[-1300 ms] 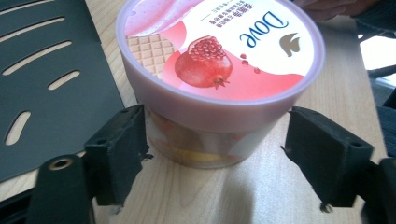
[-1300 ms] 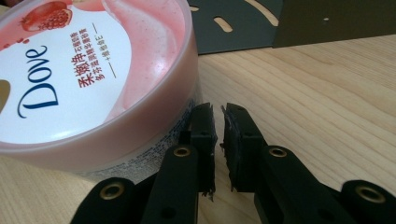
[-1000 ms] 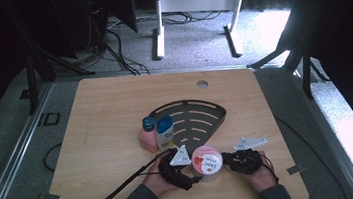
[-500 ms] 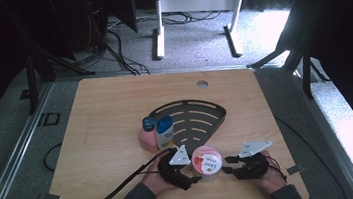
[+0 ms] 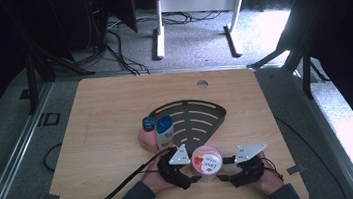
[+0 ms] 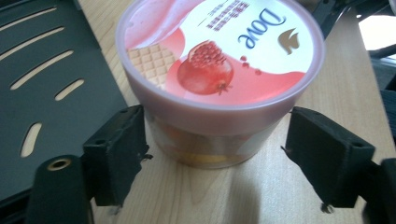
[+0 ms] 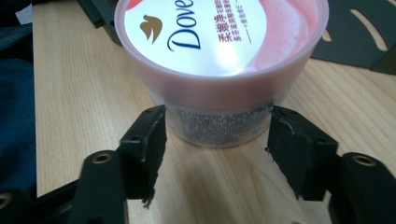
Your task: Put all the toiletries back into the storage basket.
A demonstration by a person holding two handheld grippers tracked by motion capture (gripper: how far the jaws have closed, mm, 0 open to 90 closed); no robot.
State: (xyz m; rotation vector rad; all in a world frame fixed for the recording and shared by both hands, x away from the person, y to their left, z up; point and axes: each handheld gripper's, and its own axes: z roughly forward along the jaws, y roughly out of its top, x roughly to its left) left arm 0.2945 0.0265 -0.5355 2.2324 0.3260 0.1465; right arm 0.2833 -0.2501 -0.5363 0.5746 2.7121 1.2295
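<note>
- Sitting at the near edge of the wooden table (image 5: pixel 106 117), the pink Dove tub (image 5: pixel 207 162) stood upright between the two grippers, lid on, with a pomegranate picture on top.
- Left gripper (image 5: pixel 182 175) came at the tub from the left. In the left gripper view its jaws were spread on either side of the tub's lower body; the left pad (image 6: pixel 122 154) sat right up against the wall, can't tell if it was actually touching, and the other pad stood clear. So released, not clamped.
- Right gripper (image 5: pixel 233 173) was on the tub's right side. Its jaws had just been opening, and in the right gripper view the tub (image 7: pixel 219 60) sat between them with a gap at both pads (image 7: pixel 148 140), so it was let go there too.
- Hands and dark sleeves came in from the near edge, cables trailing off to the near left.
- Just beyond the tub lay a flat black fan-shaped rack (image 5: pixel 202 119) with slots in it.
- Left of that rack, a little farther, two bottles stood close together: a white one with a blue cap (image 5: pixel 165 132) and a pink one with a dark blue cap (image 5: pixel 147 135).
- Far side of the table had a small round hole (image 5: pixel 202 84).
</note>
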